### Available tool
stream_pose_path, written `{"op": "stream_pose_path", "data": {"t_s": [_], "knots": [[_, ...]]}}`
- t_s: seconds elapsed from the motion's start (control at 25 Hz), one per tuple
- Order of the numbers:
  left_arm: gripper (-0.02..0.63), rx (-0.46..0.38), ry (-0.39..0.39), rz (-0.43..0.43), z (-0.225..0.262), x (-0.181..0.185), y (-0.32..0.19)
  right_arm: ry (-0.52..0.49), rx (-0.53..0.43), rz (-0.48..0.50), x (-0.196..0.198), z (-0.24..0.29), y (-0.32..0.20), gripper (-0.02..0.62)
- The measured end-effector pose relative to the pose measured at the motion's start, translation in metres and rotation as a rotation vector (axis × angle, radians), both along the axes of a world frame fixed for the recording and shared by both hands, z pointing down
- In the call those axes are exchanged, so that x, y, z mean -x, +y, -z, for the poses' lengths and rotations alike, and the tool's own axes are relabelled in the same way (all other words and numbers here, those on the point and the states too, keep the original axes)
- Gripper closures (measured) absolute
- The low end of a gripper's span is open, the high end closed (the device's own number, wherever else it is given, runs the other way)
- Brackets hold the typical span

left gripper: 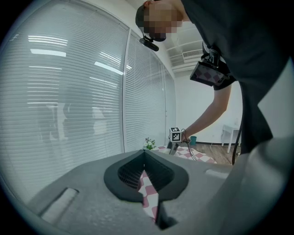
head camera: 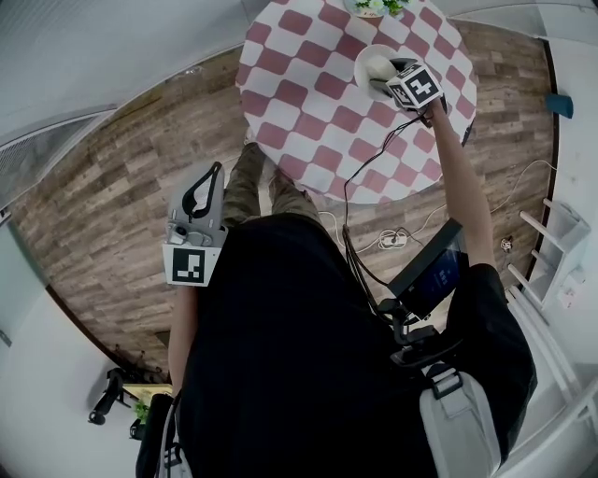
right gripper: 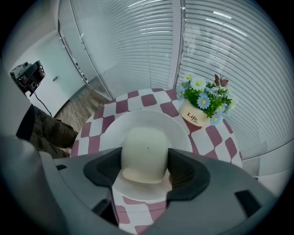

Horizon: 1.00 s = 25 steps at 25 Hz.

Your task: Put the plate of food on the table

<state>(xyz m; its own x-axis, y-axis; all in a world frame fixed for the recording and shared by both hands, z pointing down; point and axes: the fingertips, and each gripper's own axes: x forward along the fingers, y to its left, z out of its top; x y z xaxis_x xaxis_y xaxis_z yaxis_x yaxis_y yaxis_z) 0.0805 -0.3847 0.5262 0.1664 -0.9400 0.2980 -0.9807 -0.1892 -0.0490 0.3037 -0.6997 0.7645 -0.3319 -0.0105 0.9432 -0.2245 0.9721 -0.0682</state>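
A white plate carries a pale cream block of food. It is over the round table with the red-and-white checked cloth; whether it rests on the cloth I cannot tell. My right gripper is shut on the food block, one jaw pressed to each side. In the head view the plate sits at the far side of the table under the right gripper. My left gripper hangs at the person's side, off the table, jaws together and empty.
A pot of blue and white flowers stands just beyond the plate near the table's far edge. Window blinds run close behind the table. Cables lie on the wooden floor, and a white shelf stands at the right.
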Motion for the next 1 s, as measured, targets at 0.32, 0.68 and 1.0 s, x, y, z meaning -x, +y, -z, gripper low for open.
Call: {"op": "stream_pose_path", "data": {"t_s": [0.32, 0.68, 1.0], "knots": [[0.612, 0.015, -0.013, 0.047, -0.003, 0.014, 0.005, 0.034, 0.008, 0.004, 0.009, -0.028, -0.006, 0.281], [0.612, 0.042, -0.011, 0.073, -0.004, 0.019, 0.016, 0.072, 0.018, 0.005, 0.011, -0.045, -0.005, 0.281], [0.612, 0.063, -0.011, 0.096, -0.015, 0.030, 0.015, 0.104, 0.032, 0.015, 0.018, -0.070, -0.009, 0.281]]}}
